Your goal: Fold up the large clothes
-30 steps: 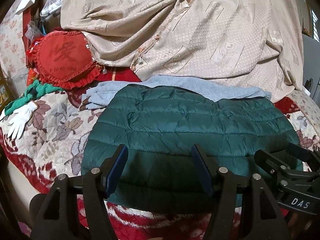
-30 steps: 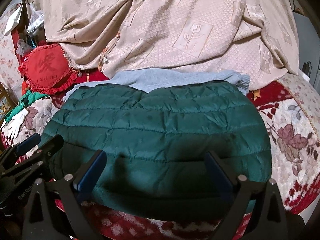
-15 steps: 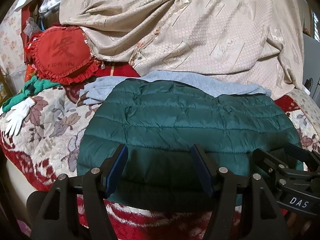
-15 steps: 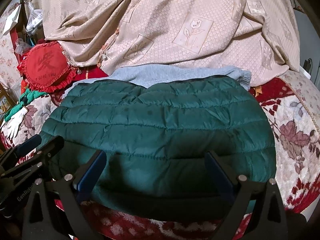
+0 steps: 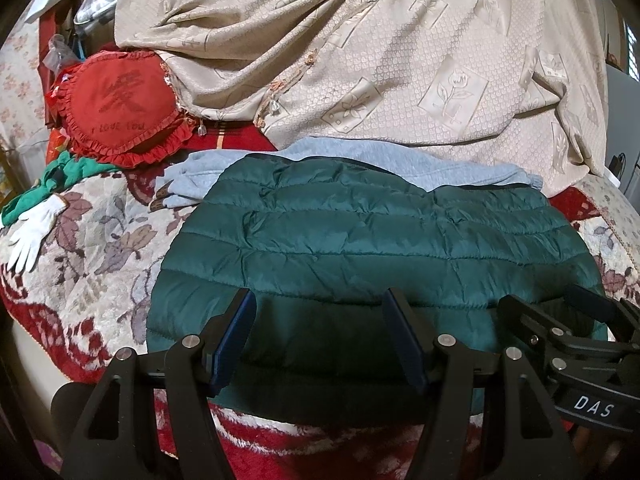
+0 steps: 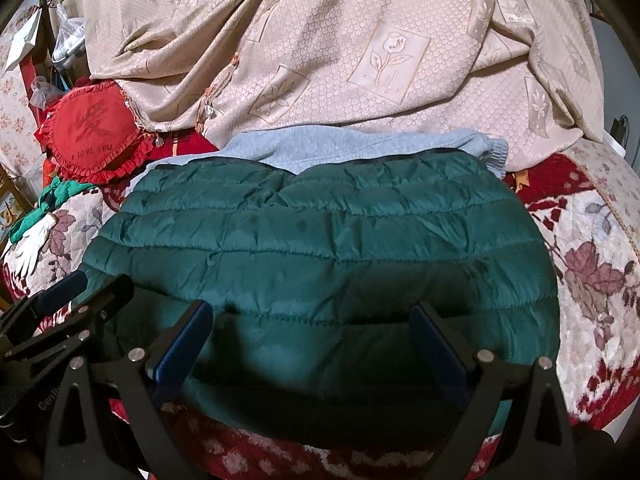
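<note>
Both grippers, left [image 5: 320,340] and right [image 6: 312,348], jaws apart and empty, are nudging closer over the jacket [image 5: 360,248] lying folded before the blanket [image 5: 400,60], suggesting another fold.

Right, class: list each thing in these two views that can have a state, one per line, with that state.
Green jacket: folded, lying flat.
Blue sweater: flat, partly under the jacket.
Beige cloth: rumpled, heaped behind.
White glove: lying loose.
Left gripper: jaws open, empty.
Right gripper: jaws open, empty.
</note>
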A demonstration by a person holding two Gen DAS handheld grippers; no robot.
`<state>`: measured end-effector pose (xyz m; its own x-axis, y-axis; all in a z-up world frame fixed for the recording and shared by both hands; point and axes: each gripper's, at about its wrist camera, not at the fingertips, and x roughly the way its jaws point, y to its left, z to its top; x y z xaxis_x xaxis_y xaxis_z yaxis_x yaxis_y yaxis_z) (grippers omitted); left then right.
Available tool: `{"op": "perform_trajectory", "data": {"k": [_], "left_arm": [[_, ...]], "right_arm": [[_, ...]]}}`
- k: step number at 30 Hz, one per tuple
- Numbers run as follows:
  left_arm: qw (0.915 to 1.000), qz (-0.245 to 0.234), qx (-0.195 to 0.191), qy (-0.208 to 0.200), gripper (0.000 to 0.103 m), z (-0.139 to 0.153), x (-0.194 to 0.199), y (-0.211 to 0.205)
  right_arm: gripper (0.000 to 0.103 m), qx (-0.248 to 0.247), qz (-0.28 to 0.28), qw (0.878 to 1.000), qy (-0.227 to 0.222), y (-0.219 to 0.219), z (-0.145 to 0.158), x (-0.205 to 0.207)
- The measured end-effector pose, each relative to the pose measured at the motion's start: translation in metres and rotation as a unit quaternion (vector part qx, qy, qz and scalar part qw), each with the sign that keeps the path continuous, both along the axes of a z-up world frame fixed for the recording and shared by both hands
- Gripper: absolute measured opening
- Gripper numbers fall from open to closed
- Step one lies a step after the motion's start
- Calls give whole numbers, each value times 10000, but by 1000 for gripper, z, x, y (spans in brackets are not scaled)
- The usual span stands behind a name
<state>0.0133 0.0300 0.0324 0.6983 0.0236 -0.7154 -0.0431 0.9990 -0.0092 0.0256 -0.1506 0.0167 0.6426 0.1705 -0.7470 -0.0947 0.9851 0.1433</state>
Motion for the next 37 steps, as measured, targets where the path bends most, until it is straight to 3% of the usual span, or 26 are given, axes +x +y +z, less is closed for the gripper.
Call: {"op": "perform_trajectory", "data": {"k": [30,37], "left_arm": [[9999,-25,-67,88,48,-5,5,-4],[9995,-151,-233,149,48,-6,9,-1]], "right_arm": [[101,-30,71,9999,72,-1,-4,7],[101,14,80,9999,103,-1,-5,7]]}}
